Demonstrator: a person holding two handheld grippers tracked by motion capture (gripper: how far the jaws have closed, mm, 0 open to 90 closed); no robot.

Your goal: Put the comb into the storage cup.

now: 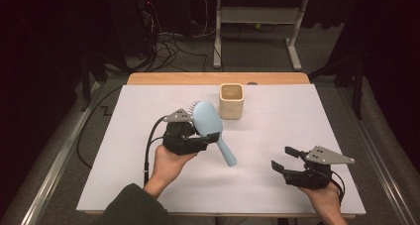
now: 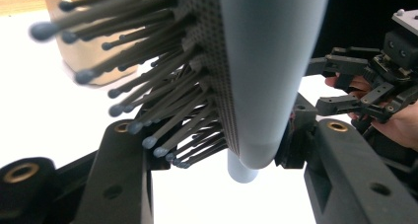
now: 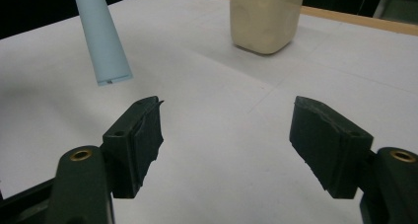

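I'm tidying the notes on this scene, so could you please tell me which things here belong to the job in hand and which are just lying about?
In the job:
hairbrush, clamped in the left hand-held gripper
cup
right hand-held gripper, open

Lying about:
cables on the floor
table frame behind

A: You're working in a lab or test room, not a home.

B: What tells you?

A: Your desk (image 1: 148, 185) is covered with a plain white sheet, and loose cables (image 1: 168, 49) lie tangled on the grey floor (image 1: 257, 56) behind it. A bare white desk frame (image 1: 257, 17) stands in the dark background, and metal rails (image 1: 54, 160) run along the sides.
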